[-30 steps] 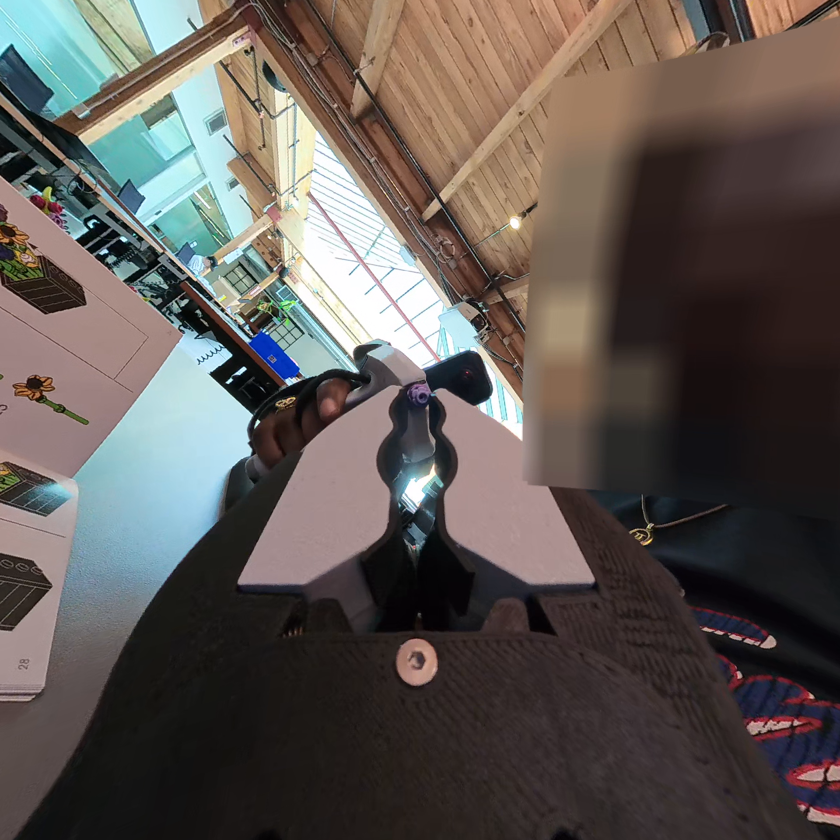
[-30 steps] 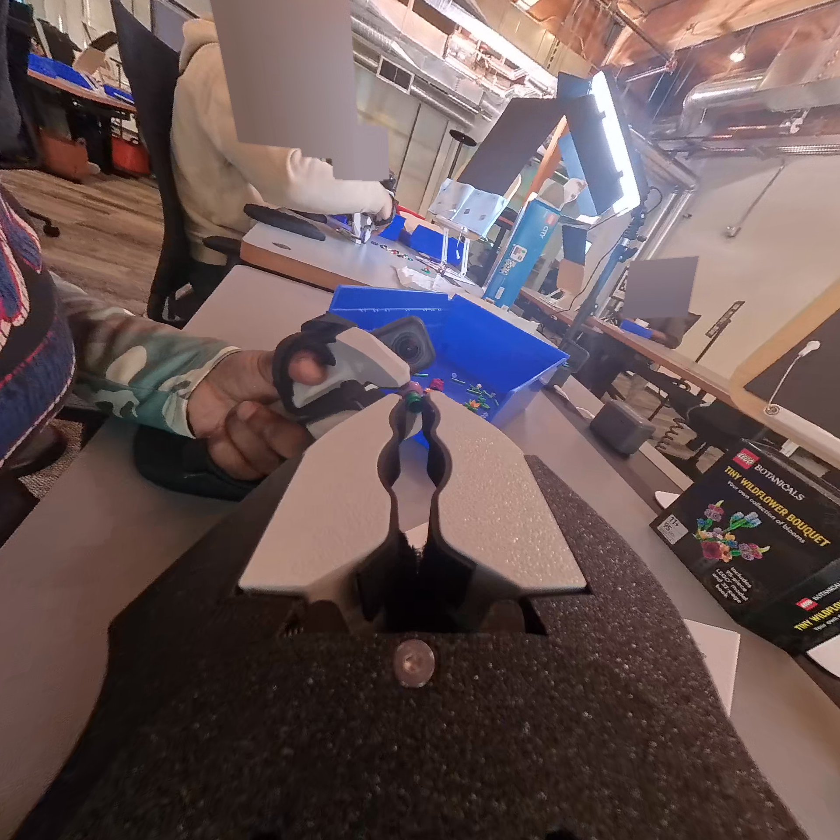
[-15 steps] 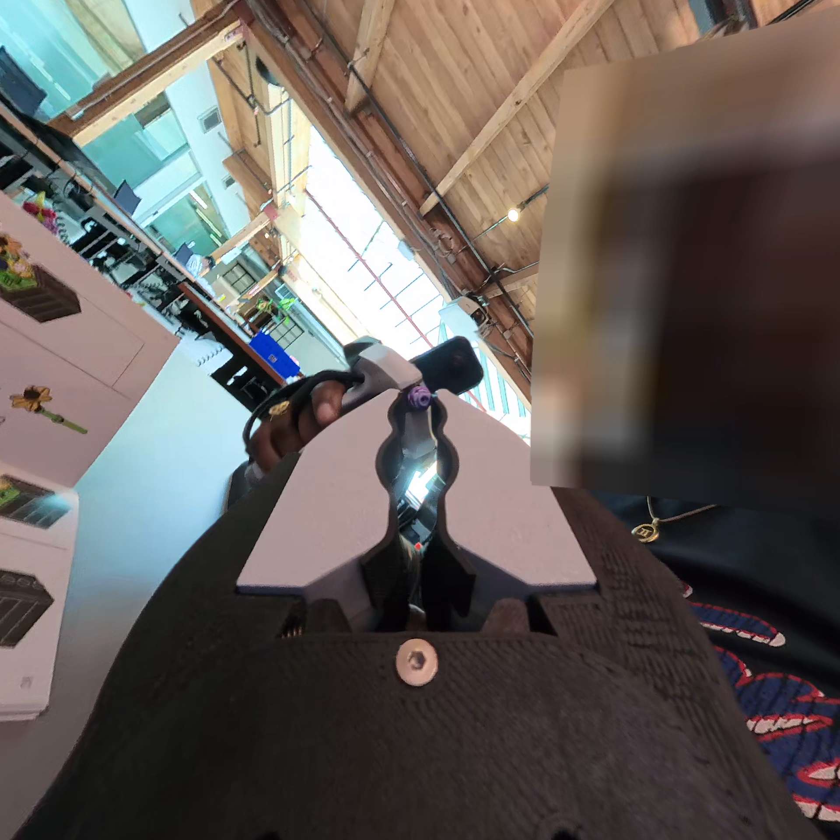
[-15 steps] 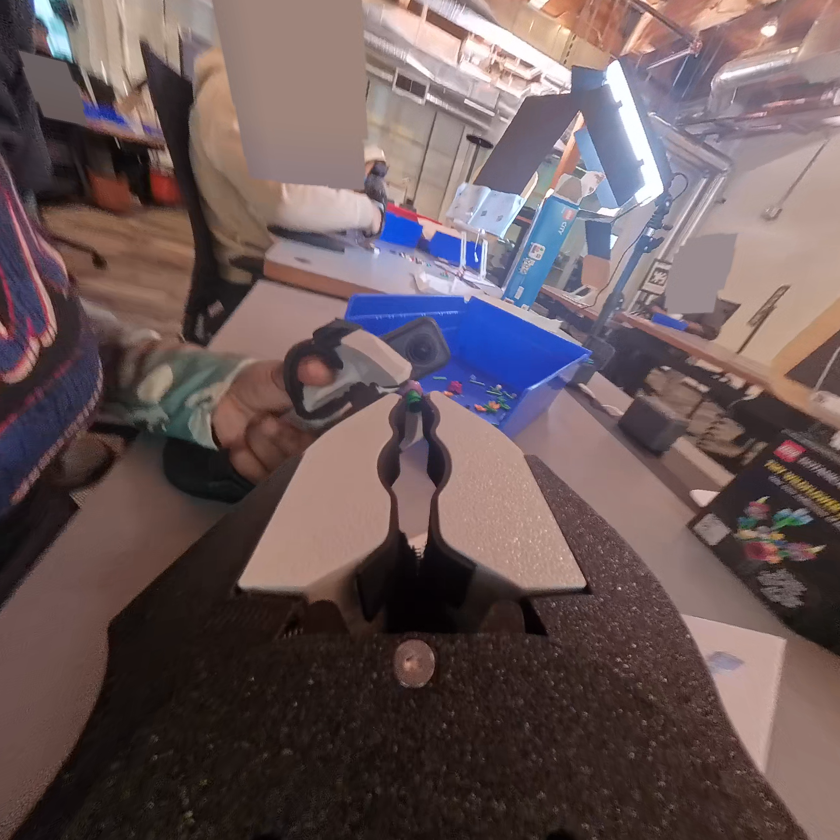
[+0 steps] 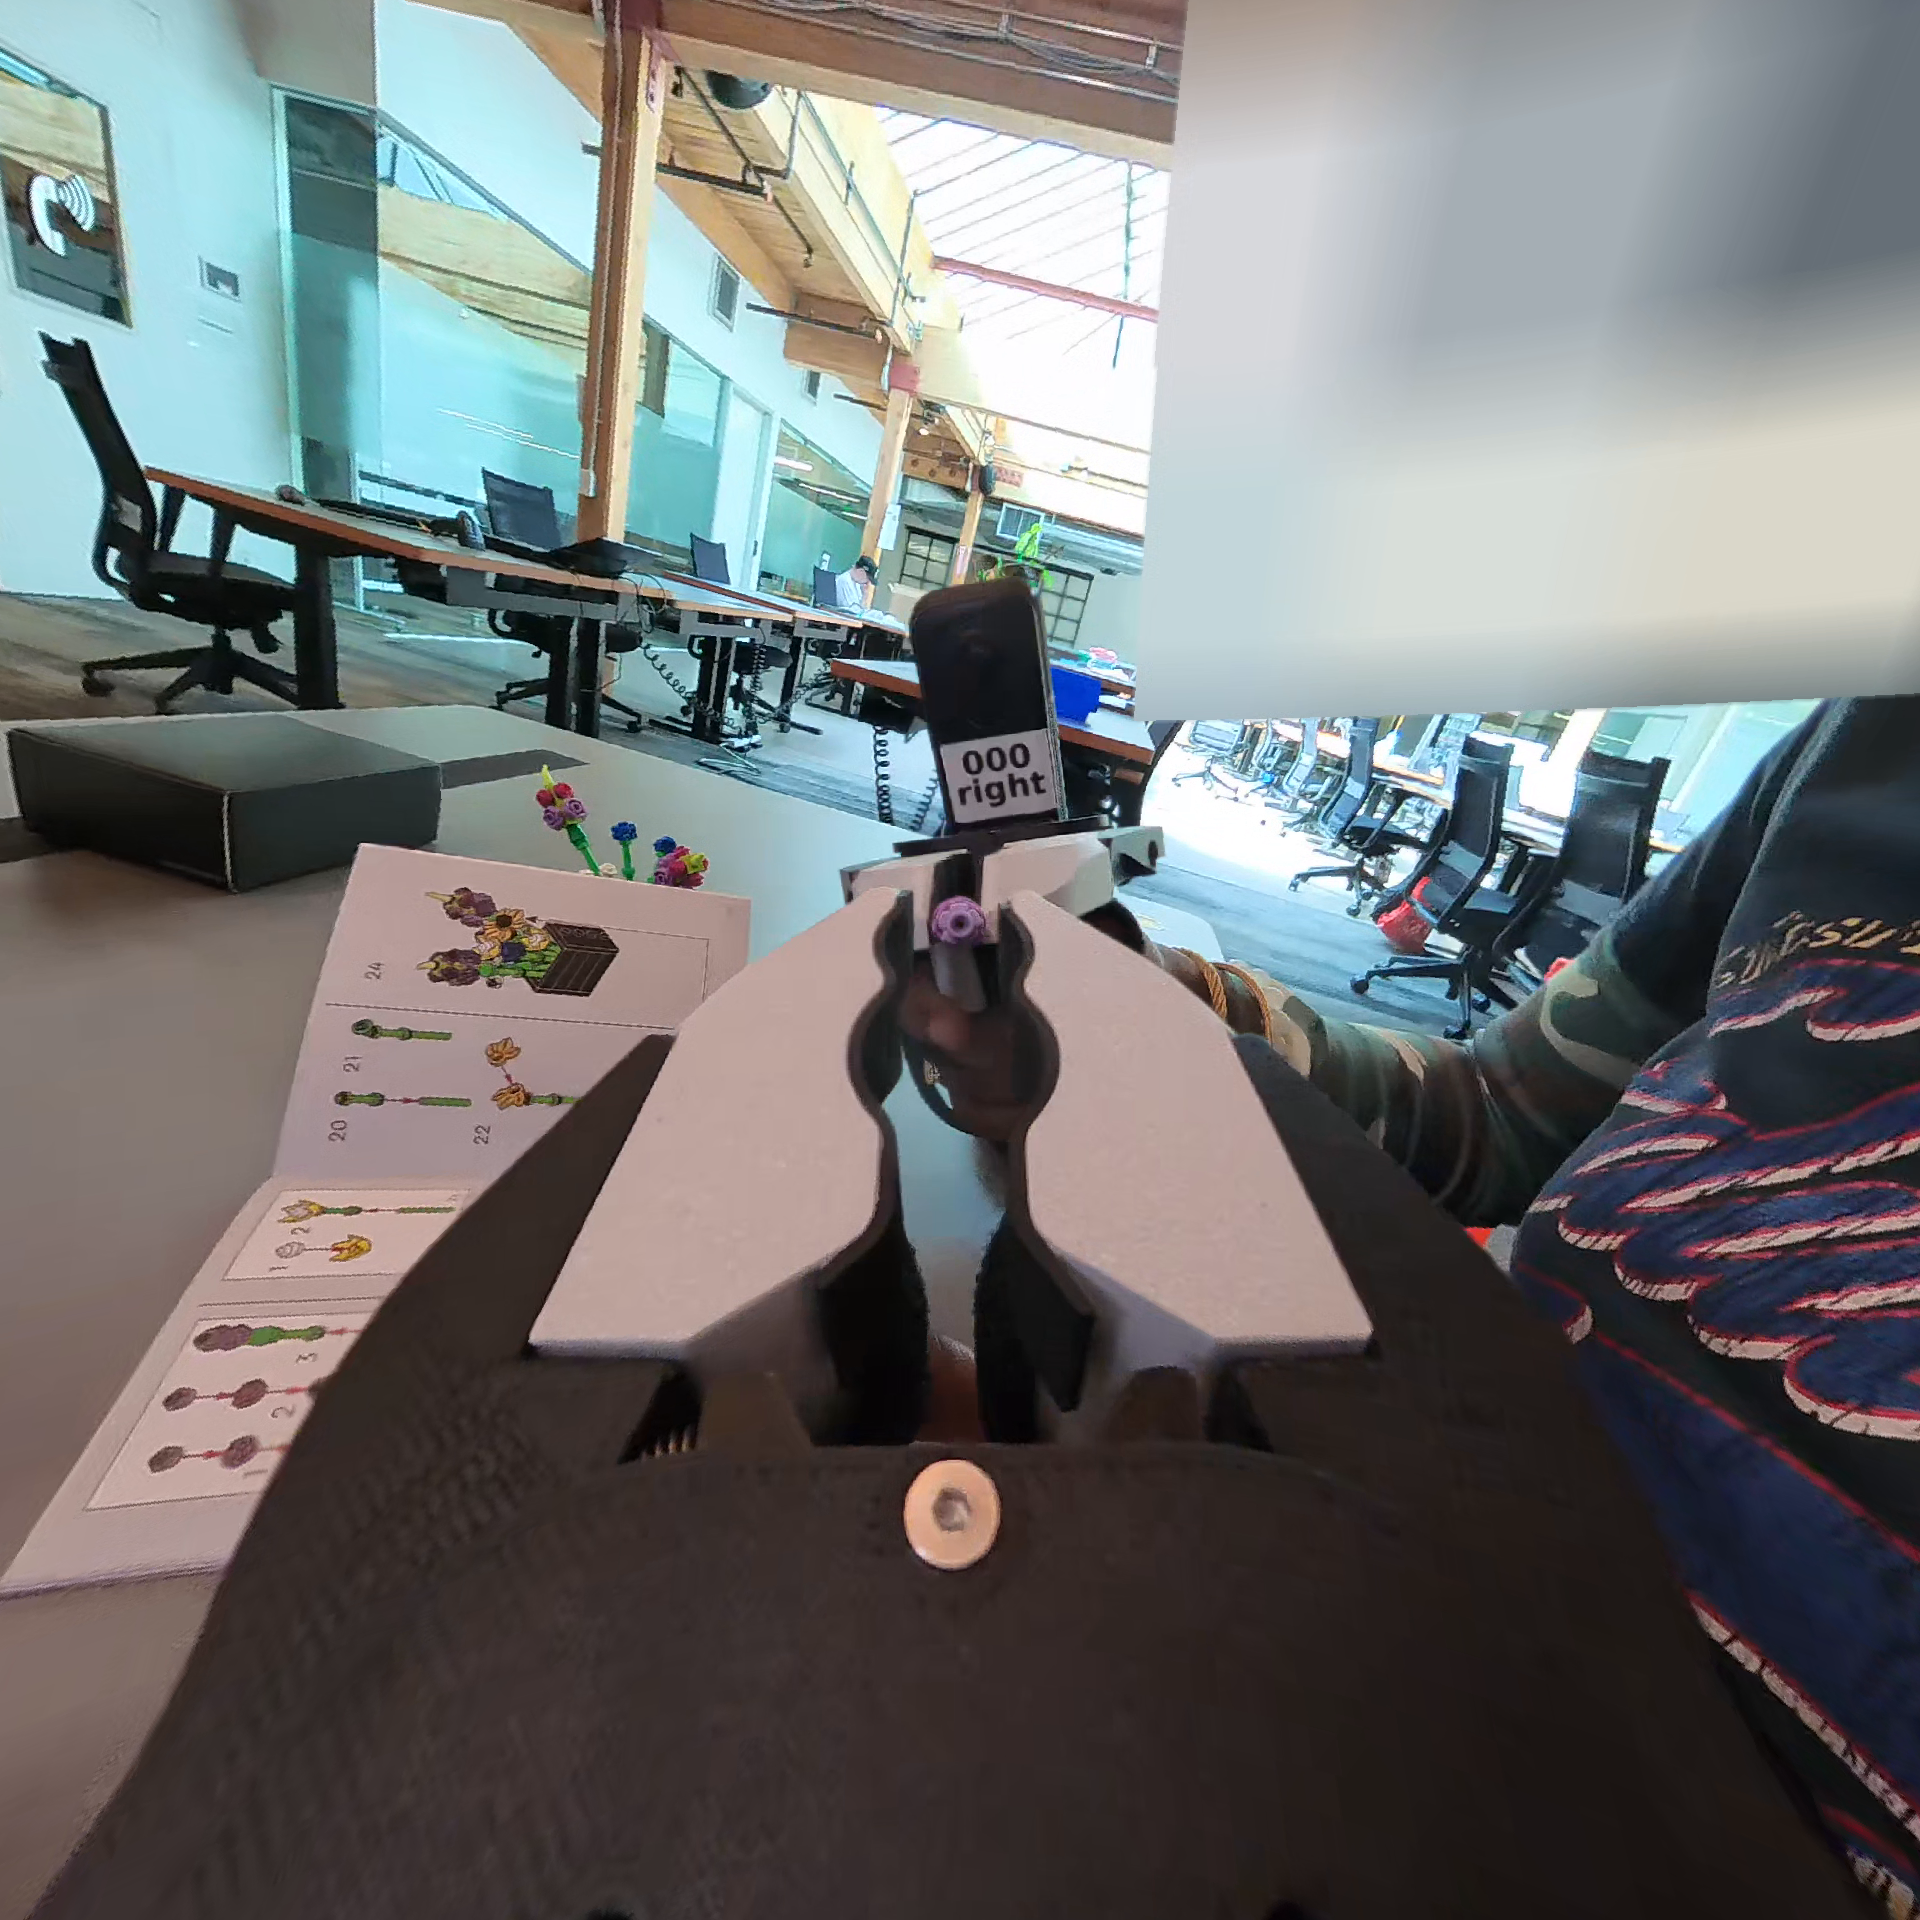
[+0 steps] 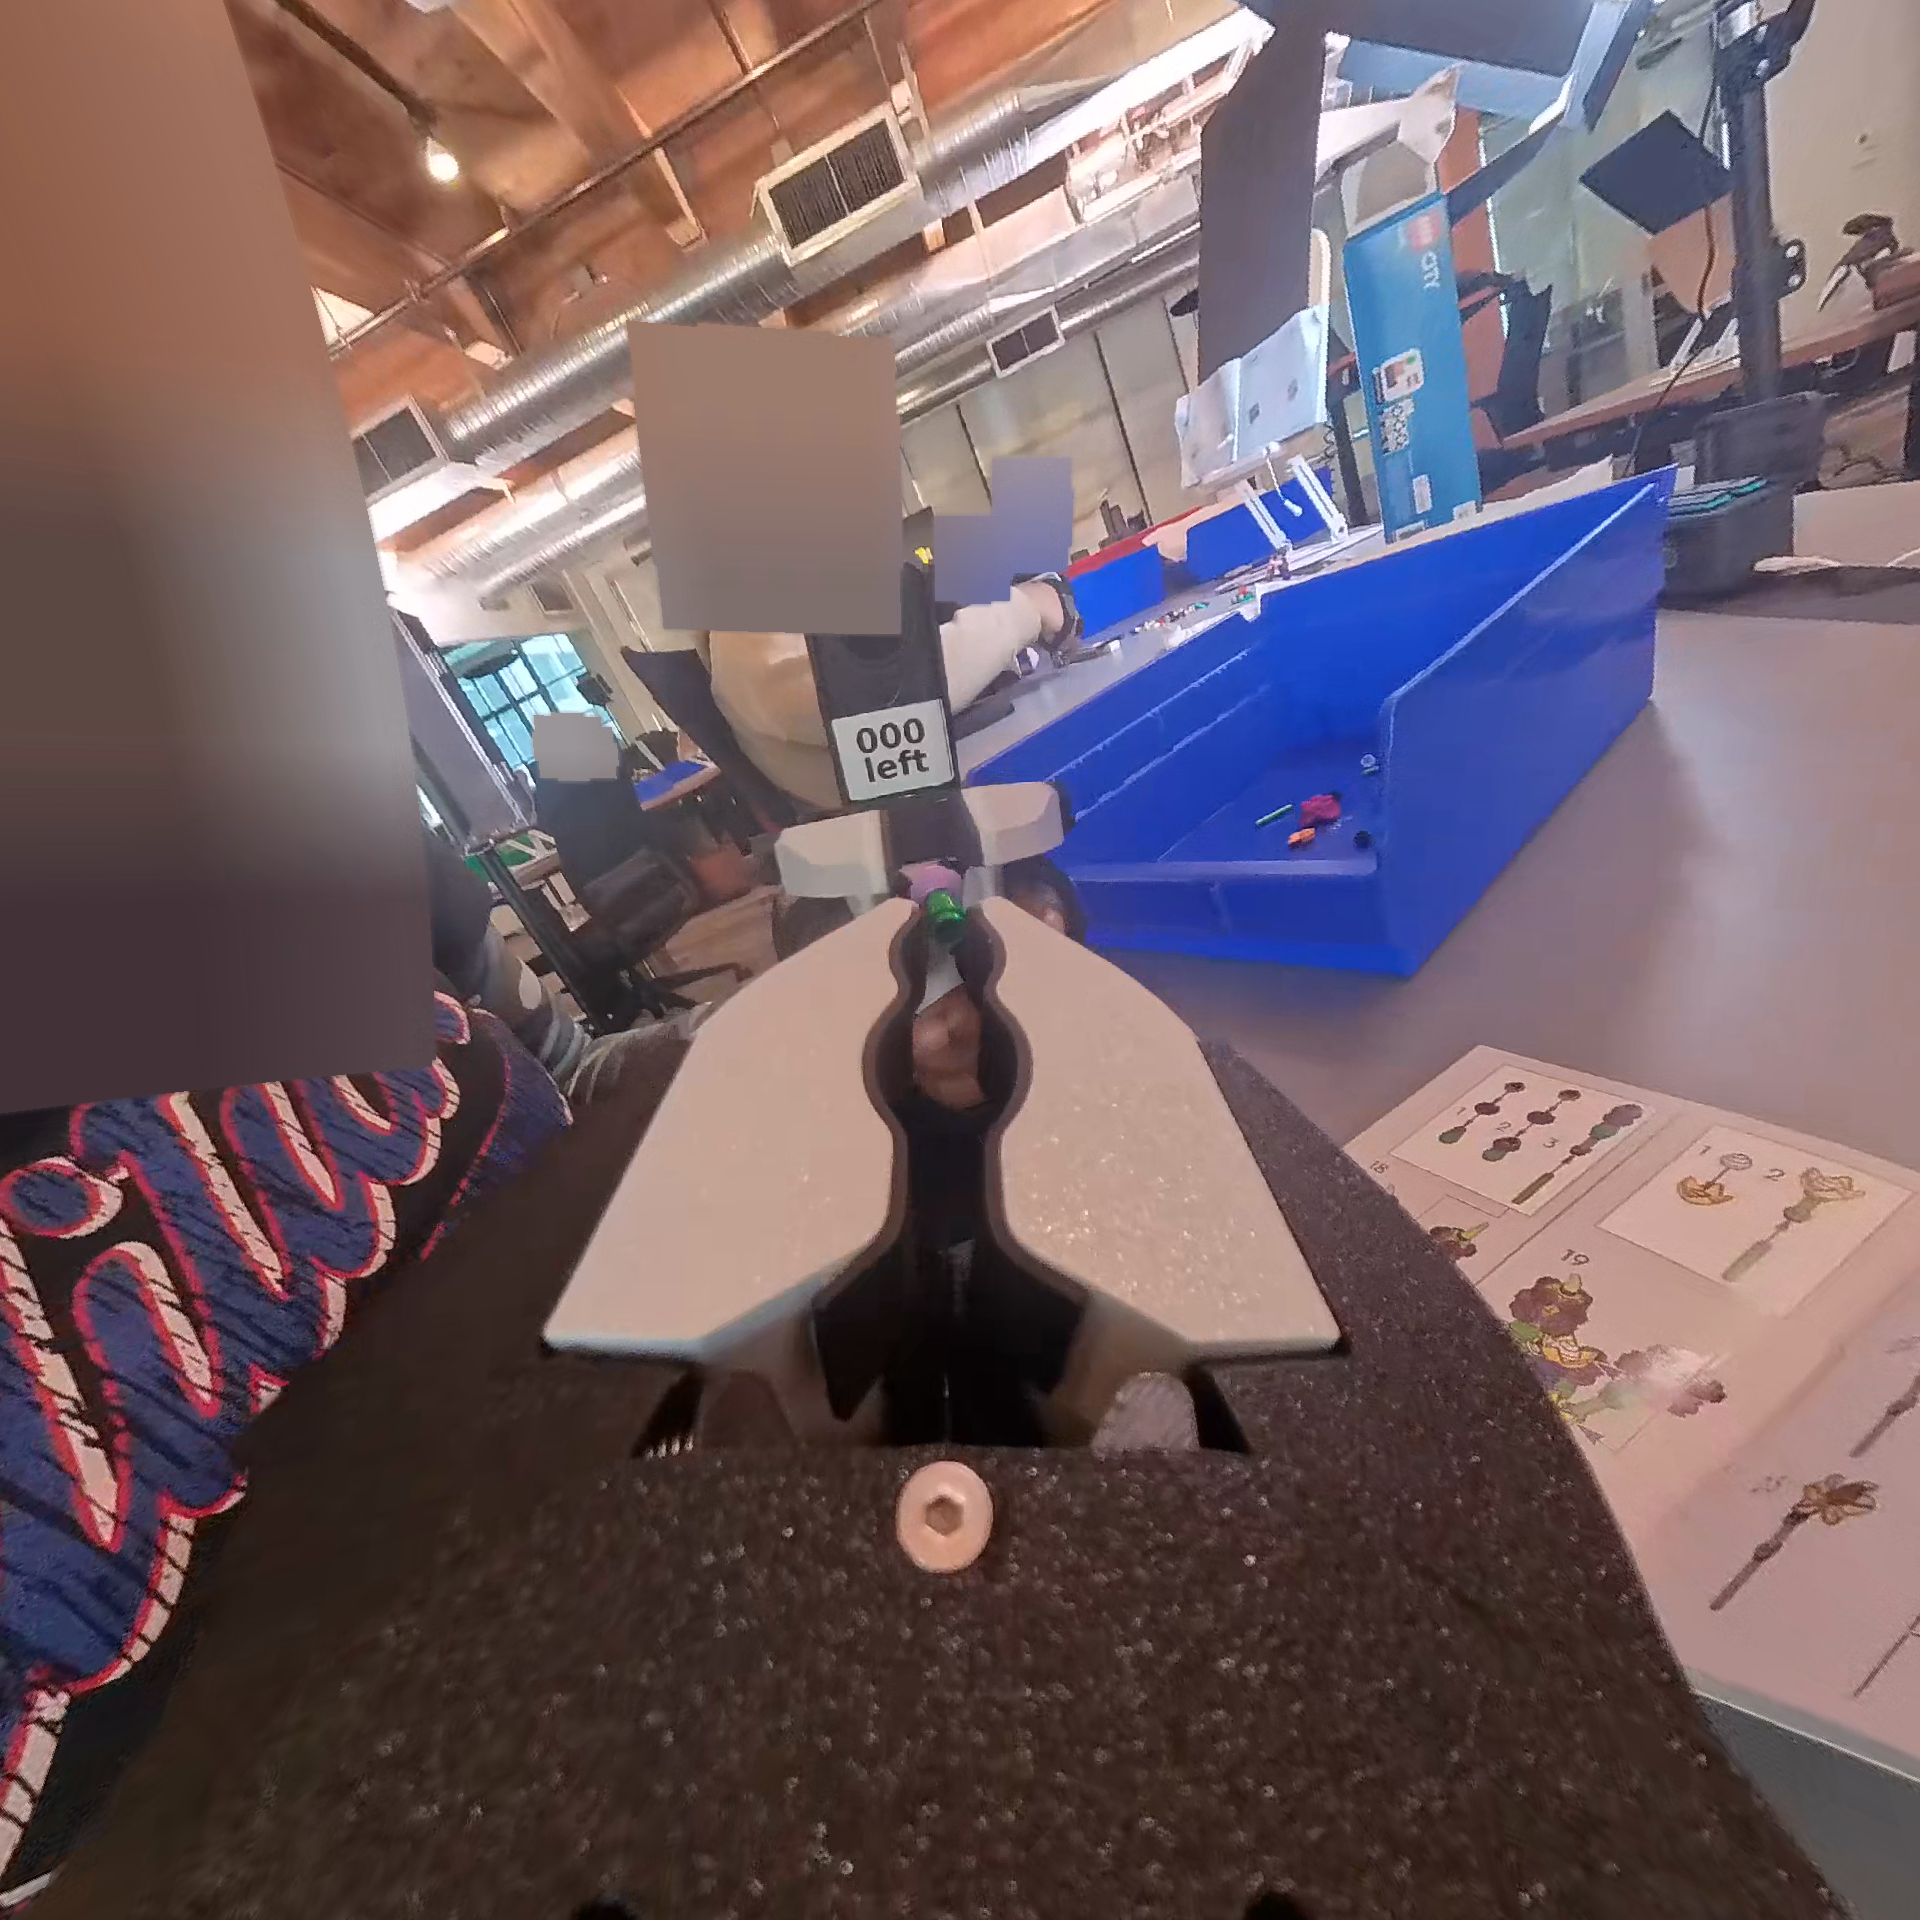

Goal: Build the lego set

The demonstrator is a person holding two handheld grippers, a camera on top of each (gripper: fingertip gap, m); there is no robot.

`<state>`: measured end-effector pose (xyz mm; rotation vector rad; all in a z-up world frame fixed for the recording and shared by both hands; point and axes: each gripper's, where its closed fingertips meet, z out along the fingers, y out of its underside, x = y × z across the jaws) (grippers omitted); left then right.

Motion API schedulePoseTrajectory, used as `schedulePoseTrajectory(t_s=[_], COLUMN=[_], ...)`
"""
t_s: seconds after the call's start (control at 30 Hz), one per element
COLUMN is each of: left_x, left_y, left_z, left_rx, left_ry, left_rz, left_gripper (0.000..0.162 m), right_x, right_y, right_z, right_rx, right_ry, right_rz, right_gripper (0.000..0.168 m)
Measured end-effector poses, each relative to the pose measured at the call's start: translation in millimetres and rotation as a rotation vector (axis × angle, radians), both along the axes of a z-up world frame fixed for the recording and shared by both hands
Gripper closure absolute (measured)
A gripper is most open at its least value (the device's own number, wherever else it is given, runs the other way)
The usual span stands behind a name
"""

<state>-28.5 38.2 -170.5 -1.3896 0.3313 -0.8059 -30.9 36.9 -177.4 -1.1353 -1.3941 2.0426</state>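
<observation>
Purple flower piece (image 5: 957,921) pinched by left gripper (image 5: 954,914); right gripper (image 6: 943,914) seemingly grips green stem (image 6: 941,904).

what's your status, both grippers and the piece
Left gripper shut on purple flower. Right gripper shut on green stem. Pieces tip to tip, nothing between.

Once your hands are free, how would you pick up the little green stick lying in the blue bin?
Probably across its middle, coming straight down from above. The green stick lies flat on the floor of the blue bin, and the bin's raised walls would block a sideways reach. It is thin, so the fingers should close across its narrow width.
</observation>
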Motion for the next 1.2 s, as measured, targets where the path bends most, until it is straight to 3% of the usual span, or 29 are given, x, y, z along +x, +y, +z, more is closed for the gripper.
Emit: schedulePoseTrajectory(t_s=[0.1,0.53,0.63,0.93,1.2], left_x=[1.4,0.4,0.0,3.1,3.5], left_y=[0.5,-0.5,-0.9,-1.1,-3.0], left_z=[-2.7,-3.5,-2.3,-7.5,-4.1], left_rx=[-0.006,-0.024,-0.029,-0.052,-0.032], left_ry=[0.020,-0.041,-0.060,-0.029,-0.089], left_rz=[-0.002,-0.042,-0.054,-0.063,-0.074], left_gripper=[0.154,0.154,0.134,0.152,0.153], right_x=[-0.8,-2.7,-2.1,-2.9,-2.9], right_y=[0.0,-0.4,0.0,-2.4,-4.6], right_z=[-1.1,-1.6,0.4,-2.6,1.3], right_rx=[0.013,0.023,0.029,0.086,0.041], right_ry=[-0.001,0.012,0.026,0.021,0.043], right_rz=[-0.007,-0.010,-0.015,-0.026,-0.019], right_gripper=[0.161,0.161,0.161,0.161,0.161])
